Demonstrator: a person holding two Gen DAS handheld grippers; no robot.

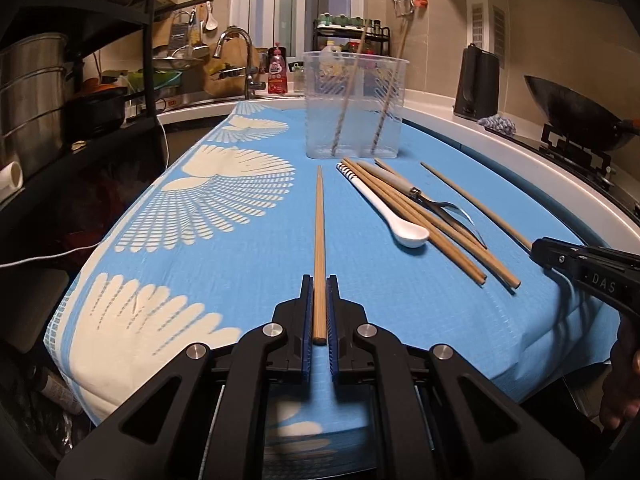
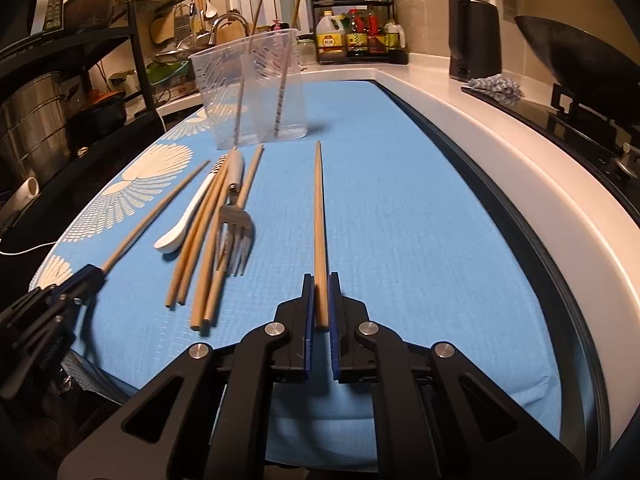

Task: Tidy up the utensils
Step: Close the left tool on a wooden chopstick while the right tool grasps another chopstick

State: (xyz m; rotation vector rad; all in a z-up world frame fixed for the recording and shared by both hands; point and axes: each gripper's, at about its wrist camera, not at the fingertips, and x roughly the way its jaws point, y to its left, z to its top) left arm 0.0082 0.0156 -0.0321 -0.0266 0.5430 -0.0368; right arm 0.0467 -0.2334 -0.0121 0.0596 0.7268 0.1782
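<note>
matte black left gripper (image 1: 319, 300) and right gripper (image 2: 320, 300): angular linkage arms with triangular cutouts, round silver pivot screws, blue ribbed finger pads (image 1: 307, 312); white "das" lettering on the right one's side.

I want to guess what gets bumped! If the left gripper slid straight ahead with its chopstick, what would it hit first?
Probably the clear plastic container. The left gripper points its chopstick along bare blue mat toward the container's left edge. It might just slip past on the left; depth is hard to judge.
</note>
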